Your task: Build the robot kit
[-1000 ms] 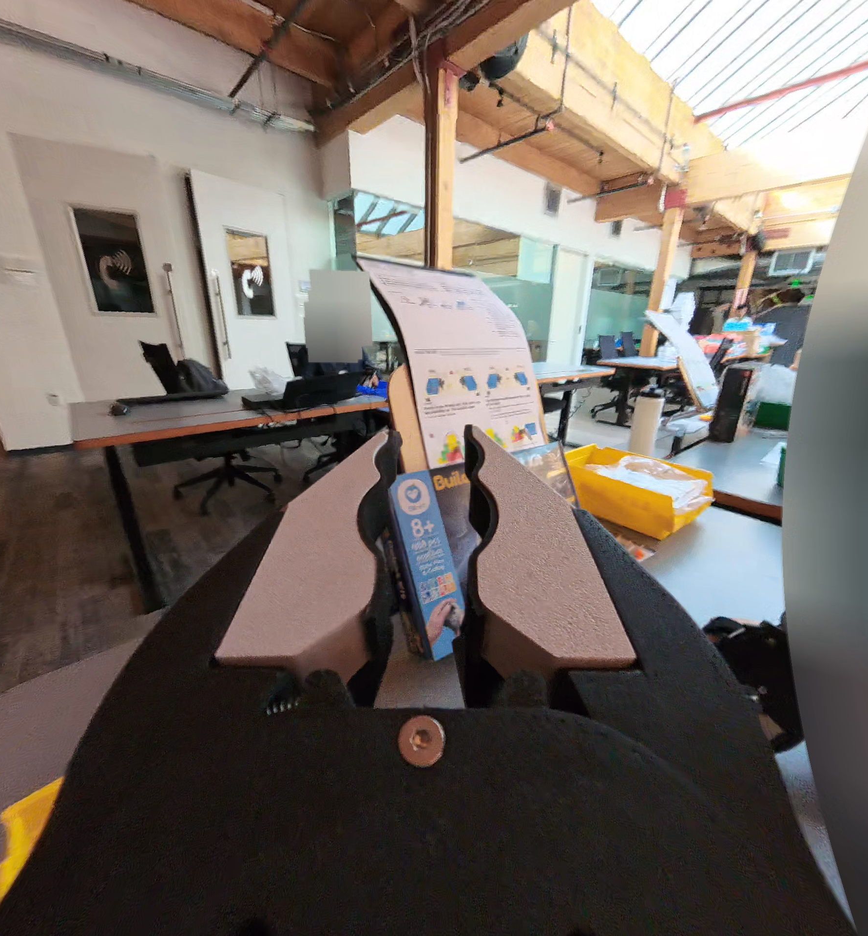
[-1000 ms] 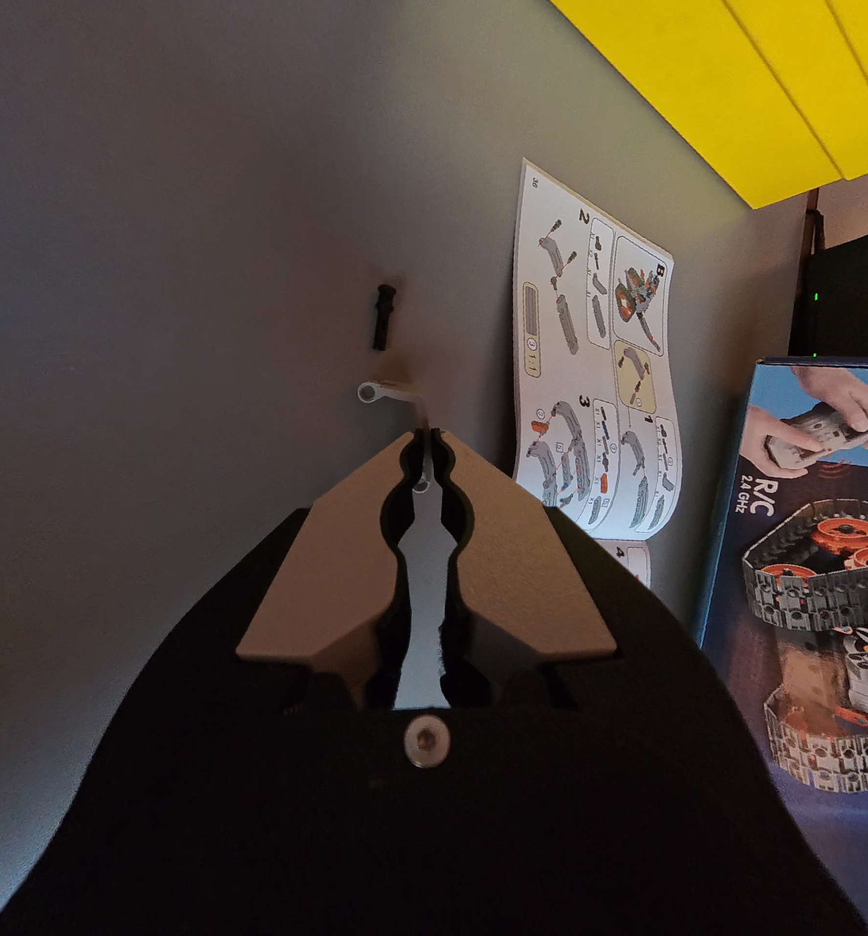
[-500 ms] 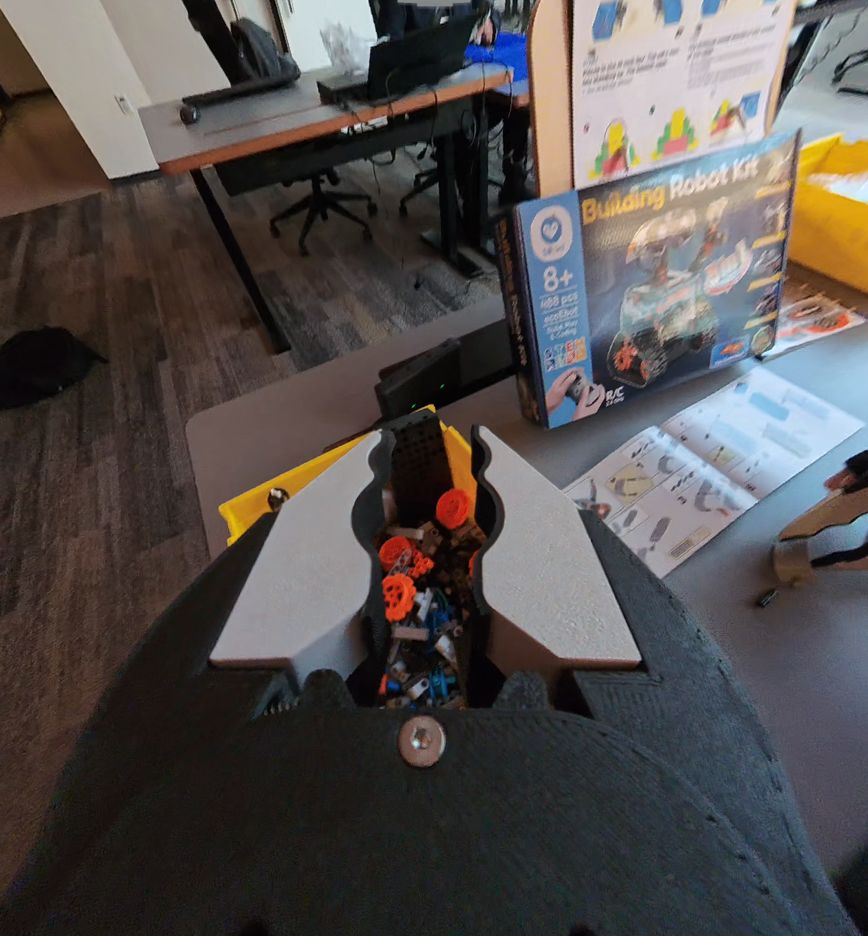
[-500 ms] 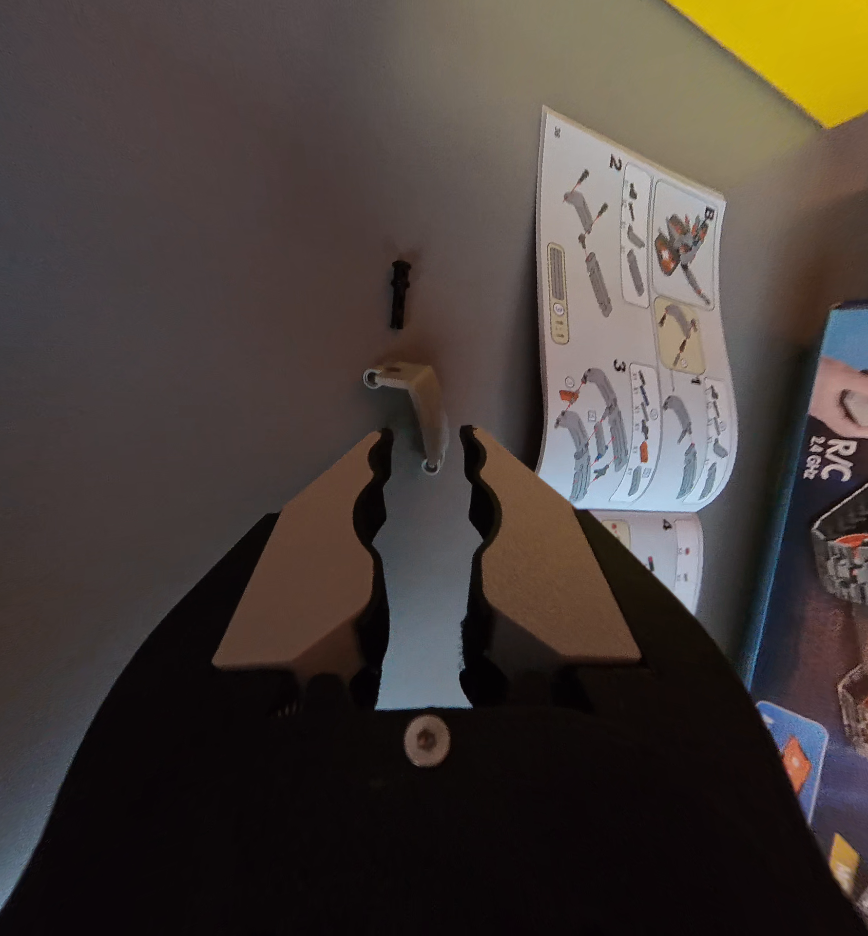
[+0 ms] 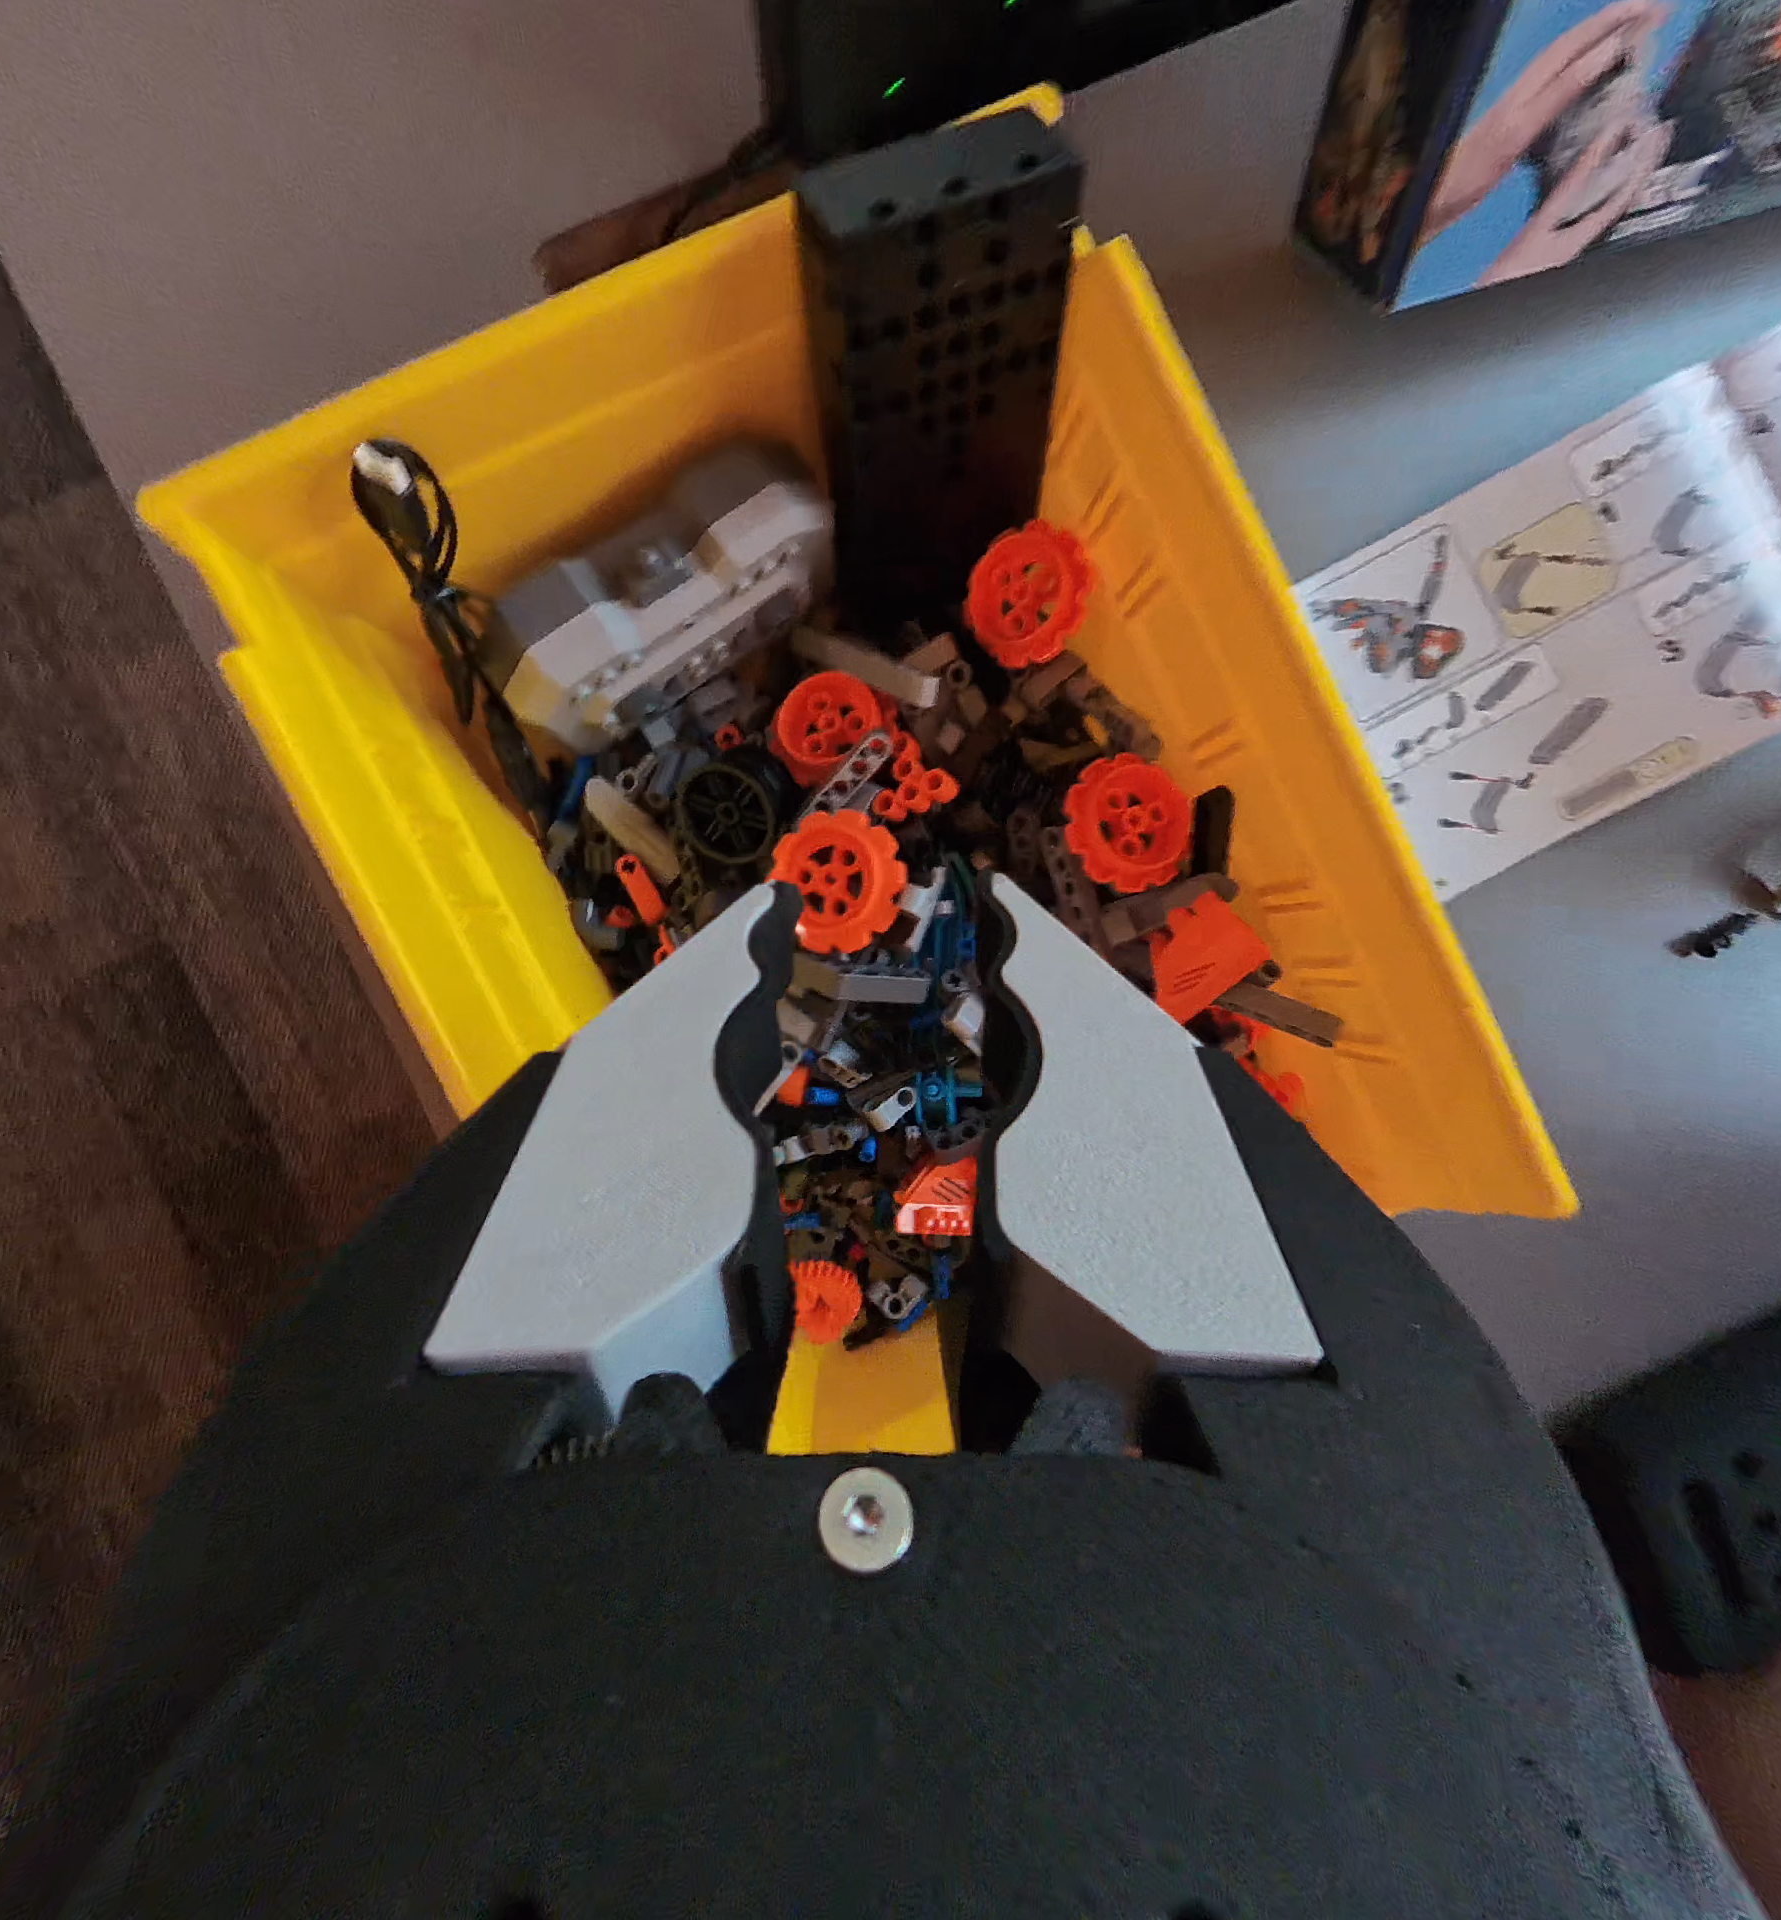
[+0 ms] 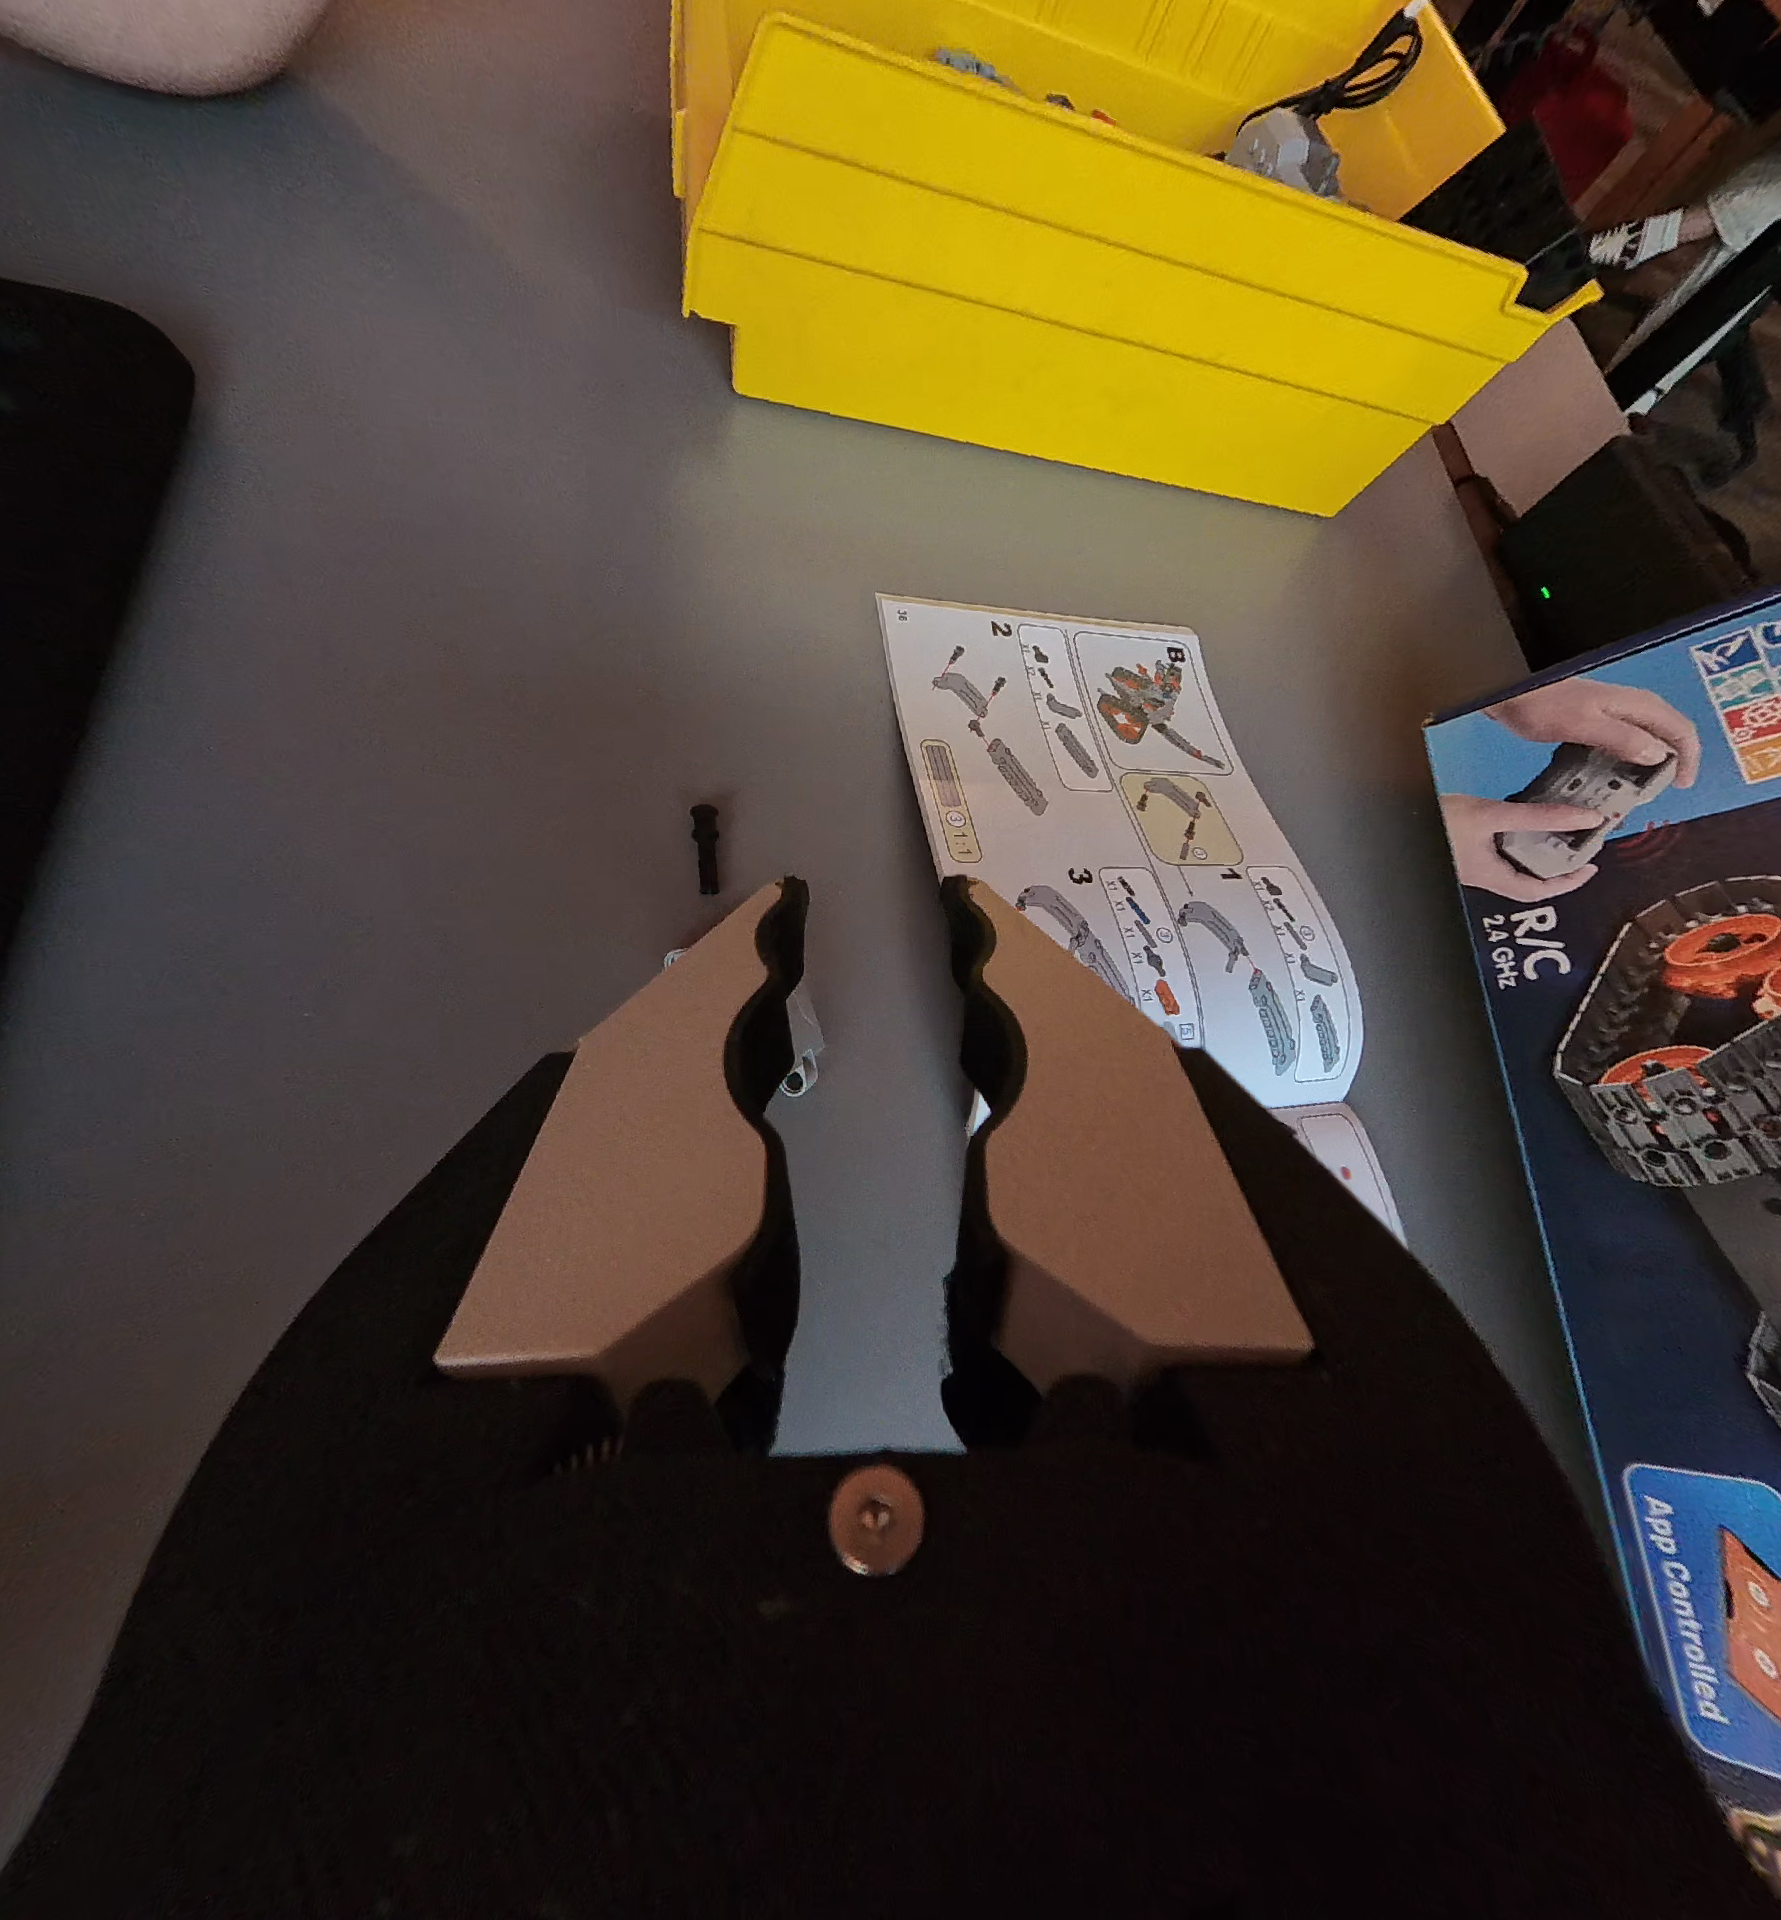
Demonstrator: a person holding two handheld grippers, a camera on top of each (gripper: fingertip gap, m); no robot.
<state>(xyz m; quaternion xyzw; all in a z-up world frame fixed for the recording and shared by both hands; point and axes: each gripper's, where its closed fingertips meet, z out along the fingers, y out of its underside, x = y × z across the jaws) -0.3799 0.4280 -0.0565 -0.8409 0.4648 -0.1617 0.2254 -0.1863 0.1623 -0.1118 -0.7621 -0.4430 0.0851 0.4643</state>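
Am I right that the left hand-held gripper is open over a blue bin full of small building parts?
Not quite: the bin is yellow, not blue, as the left wrist view shows. The left hand-held gripper is indeed open above it, over the small building parts.

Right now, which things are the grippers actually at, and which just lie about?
At the grippers: left gripper, open over yellow bin of small parts; right gripper, open by grey angled piece and black pin.
Lying about: instruction sheet, kit box, black perforated block.
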